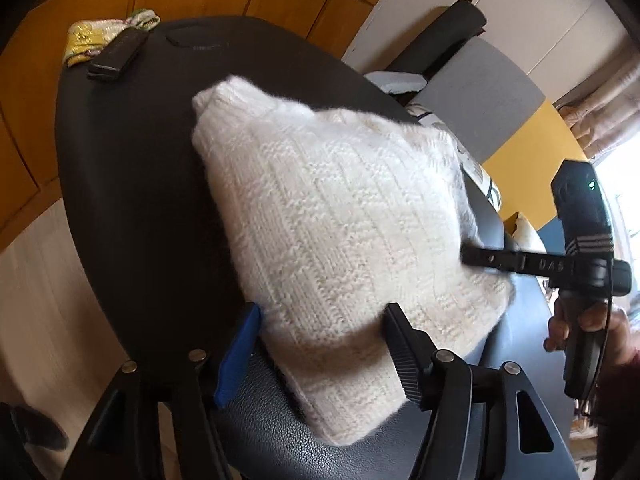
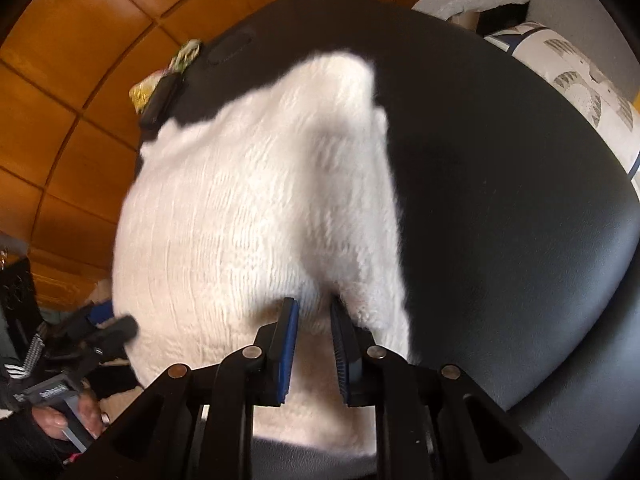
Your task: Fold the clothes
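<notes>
A cream knitted sweater (image 1: 340,224) lies folded in a thick bundle on a black leather seat (image 1: 132,184). My left gripper (image 1: 320,316) is open, its jaws wide on either side of the sweater's near edge. My right gripper (image 2: 314,312) is shut on a fold of the sweater (image 2: 248,208) at its near edge. The right gripper also shows in the left wrist view (image 1: 480,258), at the sweater's right edge. The left gripper shows in the right wrist view (image 2: 120,326) at the sweater's left edge.
A black remote-like bar (image 1: 114,58) and a yellow-green patterned cloth (image 1: 100,36) sit at the seat's far edge. A grey chair (image 1: 476,92) and a printed cushion (image 2: 580,100) stand to the right. Wood panelling (image 1: 60,128) lies behind.
</notes>
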{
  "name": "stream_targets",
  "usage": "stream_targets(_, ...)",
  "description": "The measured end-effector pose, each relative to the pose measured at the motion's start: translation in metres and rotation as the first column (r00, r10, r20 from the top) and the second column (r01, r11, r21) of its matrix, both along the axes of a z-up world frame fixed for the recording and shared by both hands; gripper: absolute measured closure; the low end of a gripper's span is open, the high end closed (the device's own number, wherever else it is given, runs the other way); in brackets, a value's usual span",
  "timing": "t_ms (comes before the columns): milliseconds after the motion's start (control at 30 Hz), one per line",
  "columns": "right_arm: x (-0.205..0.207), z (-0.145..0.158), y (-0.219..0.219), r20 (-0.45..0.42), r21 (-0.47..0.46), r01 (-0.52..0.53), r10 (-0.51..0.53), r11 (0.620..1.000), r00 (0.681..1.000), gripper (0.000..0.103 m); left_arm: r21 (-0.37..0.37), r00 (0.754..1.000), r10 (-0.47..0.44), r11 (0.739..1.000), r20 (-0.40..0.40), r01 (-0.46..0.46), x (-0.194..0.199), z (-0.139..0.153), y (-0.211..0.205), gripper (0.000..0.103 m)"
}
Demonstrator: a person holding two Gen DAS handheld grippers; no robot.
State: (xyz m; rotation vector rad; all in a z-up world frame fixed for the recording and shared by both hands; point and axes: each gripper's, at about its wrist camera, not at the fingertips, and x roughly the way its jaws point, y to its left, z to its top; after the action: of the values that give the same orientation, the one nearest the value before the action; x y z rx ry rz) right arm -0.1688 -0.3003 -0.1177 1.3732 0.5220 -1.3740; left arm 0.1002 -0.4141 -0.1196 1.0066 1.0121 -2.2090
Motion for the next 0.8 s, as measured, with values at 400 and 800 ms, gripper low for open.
stream_targets(400, 0.044, 0.057, 0.038, -0.081, -0.094, -0.224, 0.216, 0.970, 0.973, 0.085, -0.039, 0.997, 0.022, 0.999, -0.079, -0.026, 0.012, 0.014, 0.009, 0.039)
stream_targets(800, 0.012, -0.001, 0.022, -0.111, -0.082, -0.206, 0.196, 0.975, 0.974, 0.092, -0.043, 0.998, 0.021, 0.999, 0.056, -0.019, -0.018, -0.026, 0.036, 0.034)
